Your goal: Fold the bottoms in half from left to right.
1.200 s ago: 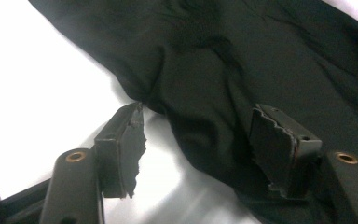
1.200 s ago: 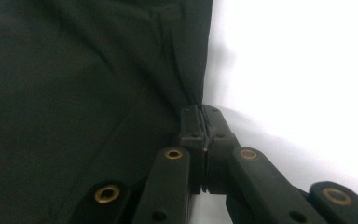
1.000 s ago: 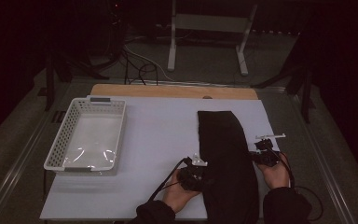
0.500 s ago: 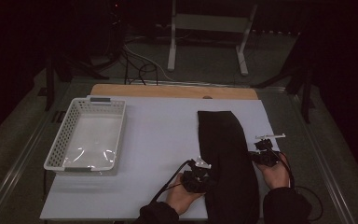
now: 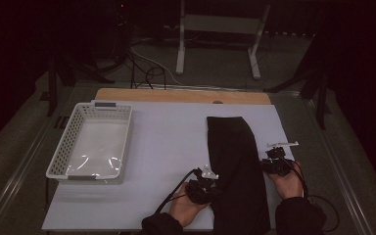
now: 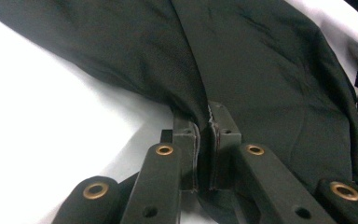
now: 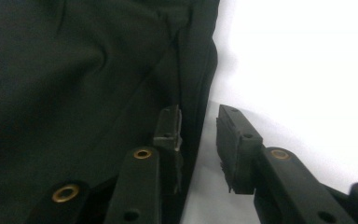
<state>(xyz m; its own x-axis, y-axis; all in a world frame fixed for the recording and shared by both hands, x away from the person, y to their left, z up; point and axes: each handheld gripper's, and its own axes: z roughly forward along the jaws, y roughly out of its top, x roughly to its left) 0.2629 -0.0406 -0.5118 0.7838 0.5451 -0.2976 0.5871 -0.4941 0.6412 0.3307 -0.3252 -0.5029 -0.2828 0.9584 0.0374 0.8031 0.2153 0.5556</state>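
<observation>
Since the earlier pictures the left gripper (image 5: pixel 214 184) has slid in from the bare white tabletop (image 5: pixel 166 147) to the left edge of the black cloth (image 5: pixel 237 171), and its jaws have just been closing. In the left gripper view they stand pinched together with a fold of that edge caught between the pads (image 6: pixel 204 140). The right gripper (image 5: pixel 268 164) sits at the cloth's right edge; its jaws have just been opening and now stand partly apart, the cloth's hem (image 7: pixel 200 93) lying in the gap against one pad while the other pad is clear of it.

The cloth lies as a long strip on the right half of the tabletop, running from mid-table to the near edge, where its end is cut off by the picture. A white basket (image 5: pixel 90 147) stands well apart near the left edge. Both forearms are cut off at the bottom, and the dim light blurs the grippers' outlines in the high view.
</observation>
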